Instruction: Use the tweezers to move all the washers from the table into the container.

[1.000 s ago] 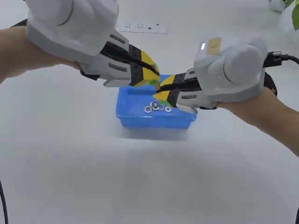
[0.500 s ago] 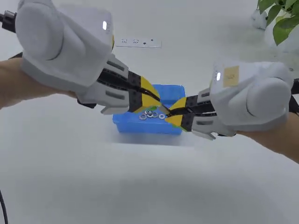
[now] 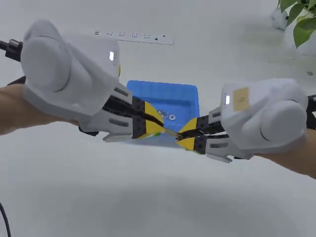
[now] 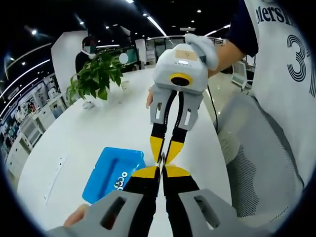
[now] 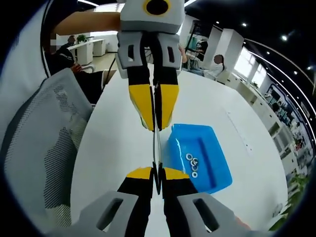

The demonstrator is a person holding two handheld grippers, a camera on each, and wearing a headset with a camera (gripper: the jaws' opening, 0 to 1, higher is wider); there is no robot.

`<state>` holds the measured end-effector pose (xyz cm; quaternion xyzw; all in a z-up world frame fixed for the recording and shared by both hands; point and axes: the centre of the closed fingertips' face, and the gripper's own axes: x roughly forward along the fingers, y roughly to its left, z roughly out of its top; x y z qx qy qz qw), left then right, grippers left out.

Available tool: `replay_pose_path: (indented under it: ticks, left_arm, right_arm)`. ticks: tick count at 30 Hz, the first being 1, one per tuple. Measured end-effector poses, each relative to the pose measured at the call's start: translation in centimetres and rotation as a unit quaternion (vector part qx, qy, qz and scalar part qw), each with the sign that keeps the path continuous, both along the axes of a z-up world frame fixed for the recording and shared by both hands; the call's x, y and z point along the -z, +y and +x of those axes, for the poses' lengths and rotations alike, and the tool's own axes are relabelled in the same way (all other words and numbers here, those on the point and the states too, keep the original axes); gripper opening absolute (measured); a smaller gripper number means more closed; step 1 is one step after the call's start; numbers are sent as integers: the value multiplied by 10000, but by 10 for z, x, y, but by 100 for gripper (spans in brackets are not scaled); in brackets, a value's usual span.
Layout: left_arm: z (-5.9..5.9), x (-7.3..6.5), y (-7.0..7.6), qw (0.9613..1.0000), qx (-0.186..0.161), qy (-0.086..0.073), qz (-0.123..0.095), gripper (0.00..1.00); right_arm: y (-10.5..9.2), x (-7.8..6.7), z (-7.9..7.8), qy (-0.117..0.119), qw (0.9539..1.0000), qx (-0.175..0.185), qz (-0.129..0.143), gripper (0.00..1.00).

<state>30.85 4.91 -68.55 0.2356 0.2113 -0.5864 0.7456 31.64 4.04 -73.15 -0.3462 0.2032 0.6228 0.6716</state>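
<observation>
The tweezers (image 3: pixel 171 132) are a thin strip of metal. They stretch between the tips of the two grippers, which point at each other. The left gripper (image 3: pixel 154 126) pinches one end, with its yellow jaws pressed tight on it. The right gripper (image 3: pixel 186 135) pinches the other end, and its jaws are pressed tight too. In the right gripper view the tweezers (image 5: pixel 156 147) run straight from the right gripper (image 5: pixel 157 175) up into the left gripper (image 5: pixel 155 117).

The washers (image 3: pixel 168 116) lie in a small bunch inside the blue container (image 3: pixel 163 93). The container sits on the white table (image 3: pixel 148 197), just behind the tweezers and the gripper tips. In the left gripper view the container (image 4: pixel 106 170) lies down and to the left of the meeting tips, with the washers (image 4: pixel 121 180) inside it.

Farther back on the table are a white power strip (image 3: pixel 133 36) and a green plant (image 3: pixel 302 19).
</observation>
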Motion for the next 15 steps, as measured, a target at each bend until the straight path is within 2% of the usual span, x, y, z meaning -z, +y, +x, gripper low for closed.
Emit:
replay_pose_path:
  ticks: [5, 12, 14, 15]
  left_arm:
    - [3, 16, 3, 9997, 9, 153, 170, 7]
    - [10, 38, 5, 9991, -54, 348, 221, 7]
    - [11, 50, 6, 9987, -68, 377, 343, 7]
    - [13, 58, 8, 9980, -110, 376, 493, 5]
  right_arm:
    - [2, 15, 2, 81, 9998, -85, -138, 7]
    - [-1, 31, 7, 248, 9993, -48, -290, 7]
    - [-2, 38, 7, 301, 9988, -62, -380, 7]
    - [-2, 41, 7, 346, 9986, -63, -392, 7]
